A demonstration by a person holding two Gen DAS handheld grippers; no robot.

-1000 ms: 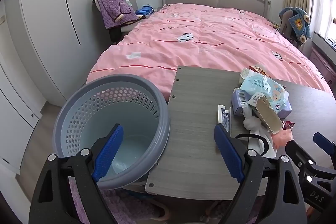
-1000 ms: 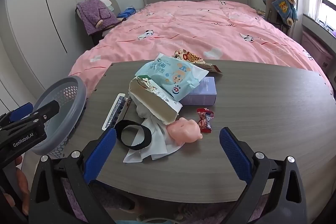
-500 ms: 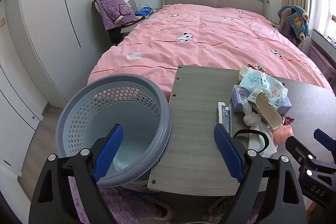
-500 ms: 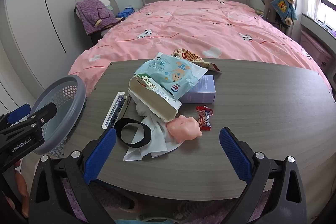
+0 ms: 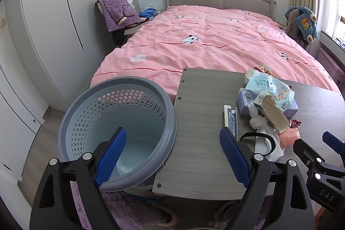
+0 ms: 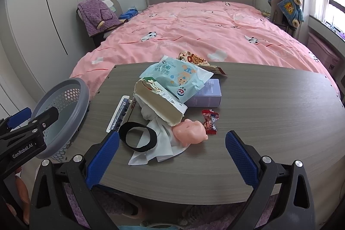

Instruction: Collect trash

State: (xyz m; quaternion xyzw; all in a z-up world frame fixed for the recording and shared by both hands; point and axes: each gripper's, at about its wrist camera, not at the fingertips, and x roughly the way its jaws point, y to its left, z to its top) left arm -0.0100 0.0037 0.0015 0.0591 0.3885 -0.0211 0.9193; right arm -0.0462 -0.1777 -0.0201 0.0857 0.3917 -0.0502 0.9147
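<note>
Both my tools are wide apart and hold nothing: left tool (image 5: 172,152), right tool (image 6: 172,156). The trash (image 6: 172,87) sits on the bench (image 6: 269,122). The bin (image 5: 116,133) is left.

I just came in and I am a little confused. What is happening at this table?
A person holds two grippers over a table to collect trash. Both the left gripper and the right gripper are open and hold nothing. The pile of wrappers lies untouched, and the grey basket beside the table looks empty.
</note>
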